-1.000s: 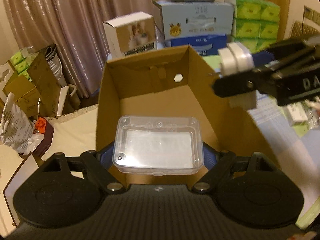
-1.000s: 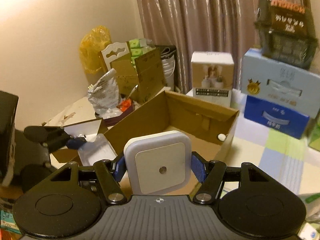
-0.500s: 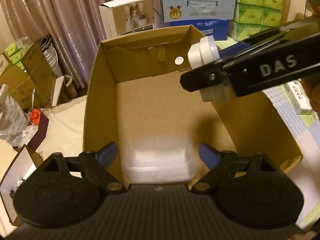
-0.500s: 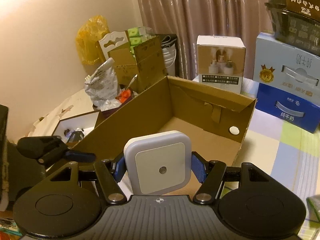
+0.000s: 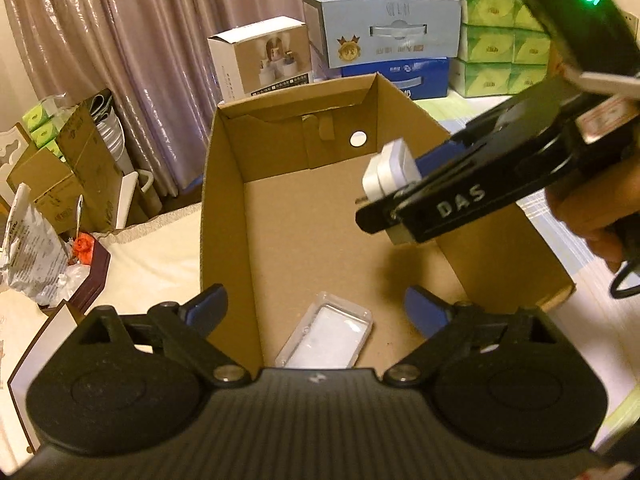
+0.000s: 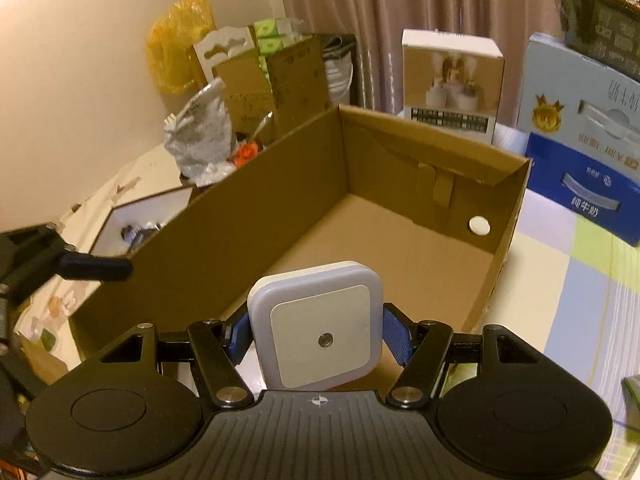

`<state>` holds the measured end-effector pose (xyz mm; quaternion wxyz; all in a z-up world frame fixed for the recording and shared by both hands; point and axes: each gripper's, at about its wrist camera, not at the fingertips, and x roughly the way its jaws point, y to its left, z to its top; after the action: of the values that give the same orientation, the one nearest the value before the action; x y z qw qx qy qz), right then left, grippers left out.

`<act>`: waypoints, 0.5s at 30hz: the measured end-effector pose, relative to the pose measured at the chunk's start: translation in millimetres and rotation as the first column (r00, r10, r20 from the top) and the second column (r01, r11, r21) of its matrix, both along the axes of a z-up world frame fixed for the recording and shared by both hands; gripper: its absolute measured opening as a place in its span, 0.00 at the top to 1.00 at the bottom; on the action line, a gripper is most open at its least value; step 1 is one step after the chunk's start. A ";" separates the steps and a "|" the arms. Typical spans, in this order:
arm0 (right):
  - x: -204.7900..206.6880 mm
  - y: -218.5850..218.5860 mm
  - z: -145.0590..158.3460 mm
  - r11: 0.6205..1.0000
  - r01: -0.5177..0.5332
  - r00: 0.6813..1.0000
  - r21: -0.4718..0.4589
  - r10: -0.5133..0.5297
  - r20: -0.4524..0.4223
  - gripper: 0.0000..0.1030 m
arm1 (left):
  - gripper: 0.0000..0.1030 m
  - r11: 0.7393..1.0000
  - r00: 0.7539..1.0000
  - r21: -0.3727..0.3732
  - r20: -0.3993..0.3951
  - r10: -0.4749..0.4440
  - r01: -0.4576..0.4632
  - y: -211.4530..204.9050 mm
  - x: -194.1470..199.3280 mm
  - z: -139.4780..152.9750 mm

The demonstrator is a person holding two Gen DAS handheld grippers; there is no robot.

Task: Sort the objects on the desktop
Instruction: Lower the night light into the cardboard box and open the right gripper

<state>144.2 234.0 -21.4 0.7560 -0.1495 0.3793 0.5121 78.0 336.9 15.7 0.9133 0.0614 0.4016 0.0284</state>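
Observation:
An open cardboard box [image 5: 224, 208] stands on the table. A clear plastic case [image 5: 326, 332] lies tilted on its floor at the near end. My left gripper [image 5: 316, 302] hangs above the case, its jaws opening and wide, with nothing between the blue pads. My right gripper [image 6: 316, 332] is shut on a white square night light [image 6: 316, 328]. In the left wrist view the night light [image 5: 388, 168] hangs over the box's right wall, inside the rim. In the right wrist view one left gripper finger [image 6: 92, 268] sits over the box's left wall [image 6: 256, 232].
Behind the box stand a white product box [image 5: 264, 60], a light-blue carton [image 5: 384, 28] on a blue one, and green tissue packs [image 5: 492, 40]. A crumpled foil bag [image 5: 28, 248] and small cartons sit left. A hand [image 5: 592, 216] holds the right gripper.
The left gripper let go of the clear case, which dropped to the box floor, and its jaws spread wider. The right gripper carried the night light lower over the box.

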 end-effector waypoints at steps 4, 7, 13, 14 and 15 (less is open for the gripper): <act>-2.4 2.6 -5.2 1.000 -0.003 1.000 -0.014 0.003 0.014 0.39 | 0.09 1.000 1.000 -0.017 0.005 0.008 -0.008 -0.3 -2.5 0.4; -2.1 3.9 -6.0 1.000 0.004 1.000 -0.019 -0.003 0.023 0.38 | 0.09 1.000 1.000 -0.015 0.003 0.005 -0.005 -3.1 -3.3 0.3; 0.4 -7.3 10.2 0.999 0.027 0.999 0.045 -0.028 0.032 0.35 | 0.09 0.999 1.000 -0.027 0.015 0.025 -0.025 -7.9 -7.5 1.9; 0.3 -11.2 15.2 0.998 0.031 0.999 0.060 -0.033 0.037 0.34 | 0.09 0.999 0.999 -0.028 0.018 0.029 -0.029 -8.9 -8.6 2.6; 0.1 -16.2 20.6 0.996 0.036 0.998 0.076 -0.039 0.041 0.32 | 0.09 0.999 0.999 -0.030 0.024 0.033 -0.033 -10.4 -10.1 4.1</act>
<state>144.3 217.8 -0.9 0.7784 -0.1244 0.3466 0.5084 67.9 326.6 19.8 0.9184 0.0409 0.3917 0.0382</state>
